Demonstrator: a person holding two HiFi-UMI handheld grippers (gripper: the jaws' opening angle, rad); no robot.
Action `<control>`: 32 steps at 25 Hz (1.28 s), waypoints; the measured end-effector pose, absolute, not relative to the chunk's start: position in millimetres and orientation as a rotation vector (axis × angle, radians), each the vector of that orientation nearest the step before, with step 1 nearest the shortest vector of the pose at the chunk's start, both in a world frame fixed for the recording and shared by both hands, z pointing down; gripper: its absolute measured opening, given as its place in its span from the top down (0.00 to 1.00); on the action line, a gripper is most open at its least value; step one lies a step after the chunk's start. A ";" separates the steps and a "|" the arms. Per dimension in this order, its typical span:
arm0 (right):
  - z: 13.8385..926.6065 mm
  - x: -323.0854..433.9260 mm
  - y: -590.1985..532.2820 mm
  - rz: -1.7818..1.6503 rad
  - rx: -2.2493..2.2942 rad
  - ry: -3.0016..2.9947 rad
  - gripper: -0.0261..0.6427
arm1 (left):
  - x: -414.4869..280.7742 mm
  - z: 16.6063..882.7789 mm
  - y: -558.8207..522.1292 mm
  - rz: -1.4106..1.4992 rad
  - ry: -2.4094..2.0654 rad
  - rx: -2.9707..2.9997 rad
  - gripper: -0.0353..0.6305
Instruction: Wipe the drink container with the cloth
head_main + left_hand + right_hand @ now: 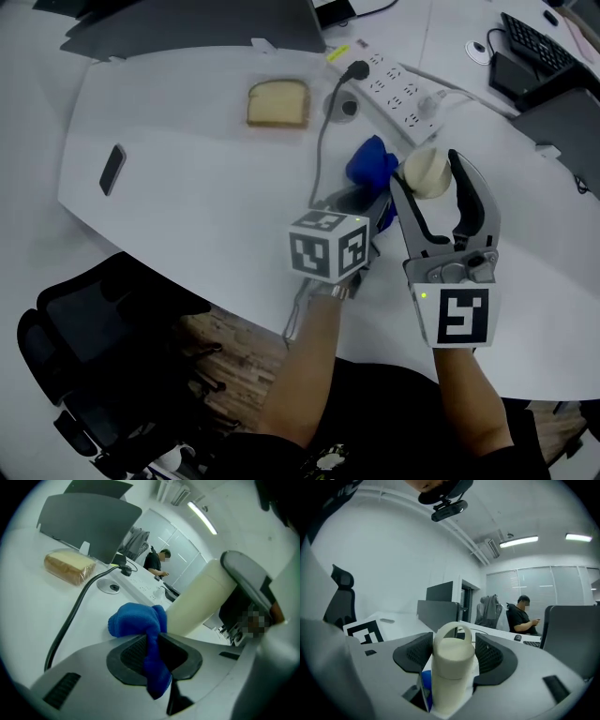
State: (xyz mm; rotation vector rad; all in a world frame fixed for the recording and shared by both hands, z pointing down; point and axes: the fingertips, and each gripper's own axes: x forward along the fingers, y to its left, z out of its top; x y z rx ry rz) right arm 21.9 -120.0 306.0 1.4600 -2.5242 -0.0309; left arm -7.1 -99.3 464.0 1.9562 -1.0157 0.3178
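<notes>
While your right gripper (453,654) has its jaws closed partway onto the sides of the drink container (451,670), with the loop handle poking out past its tips, treat that hand as the clamp and let the other hand do the wiping. Your left gripper (153,644) has its jaws pressed together on a fold of the blue cloth (135,619). Most of the cloth is bunched just ahead of its tips, and a short tail hangs back between the pads.

From the left gripper, the container sits just ahead and to the right, tilted away. Its cream wall touches or nearly touches the bunch; the views do not settle which.

- **Contact:** Lead with the soft bunch, not the hard jaw tips, so only cloth meets the wall.
- **Stroke:** Run along the container's length, then roll your right wrist to bring a fresh side round to the cloth.
- **Pressure:** Go light. The wall looks smooth and round, so a hard sideways shove would likely twist it out of the right pads. Push towards a pad rather than across the gap.
- **Coverage:** The bands under the right pads probably cannot be reached without a new grip.
- **Hazard:** Mind the black cable (70,620) lying to the left gripper's left.
</notes>
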 end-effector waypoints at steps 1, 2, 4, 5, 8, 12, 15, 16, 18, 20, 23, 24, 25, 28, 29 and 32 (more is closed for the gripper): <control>307.2 22.4 -119.5 0.003 1.430 -2.540 0.55 | -6.8 463.7 -98.5 0.312 -1.008 1.959 0.85; 308.1 23.0 -117.7 0.029 1.374 -2.559 0.55 | -6.6 462.5 -96.8 0.298 -0.993 1.963 0.85; 309.6 21.7 -111.3 0.043 1.170 -2.627 0.55 | -8.4 453.9 -90.3 0.254 -0.957 1.973 0.85; 311.1 18.6 -106.9 0.032 1.019 -2.674 0.55 | -11.7 445.0 -86.3 0.224 -0.946 1.980 0.85; 317.4 9.1 -95.8 0.023 0.524 -2.791 0.55 | -30.5 399.4 -79.7 0.061 -0.941 2.009 0.85; 316.8 4.8 -97.9 0.137 0.099 -2.868 0.55 | -51.0 339.4 -86.0 -0.176 -0.919 2.028 0.85; 312.1 -2.3 -97.5 0.132 -0.066 -2.881 0.55 | -39.2 334.1 -96.8 -0.191 -0.857 2.051 0.85; 312.0 -3.2 -97.0 0.126 -0.082 -2.875 0.55 | -34.5 339.7 -99.6 -0.172 -0.855 2.052 0.85; 313.1 -2.5 -96.6 0.126 -0.086 -2.864 0.55 | -31.1 358.2 -103.2 -0.124 -0.880 2.032 0.85; 313.9 -0.3 -96.9 0.125 -0.083 -2.865 0.55 | -29.9 385.1 -104.1 -0.040 -0.918 2.007 0.85; 313.1 -0.5 -96.7 0.118 -0.087 -2.882 0.55 | -26.1 427.8 -99.9 0.138 -0.946 1.981 0.86; 313.1 -0.8 -95.9 0.118 -0.089 -2.884 0.55 | -24.4 440.6 -96.6 0.207 -0.945 1.974 0.86; 313.1 -0.8 -95.6 0.120 -0.086 -2.885 0.55 | -22.7 451.3 -93.7 0.271 -0.943 1.973 0.86; 312.7 -1.4 -99.6 0.125 -0.033 -2.891 0.55 | -21.7 463.1 -91.7 0.357 -0.967 1.990 0.85; 311.1 -2.2 -101.8 0.114 0.001 -2.895 0.55 | -22.0 463.2 -92.4 0.356 -0.977 1.992 0.85; 297.3 -1.5 -96.5 0.026 0.127 -2.881 0.55 | -20.4 464.1 -91.6 0.353 -0.981 1.987 0.85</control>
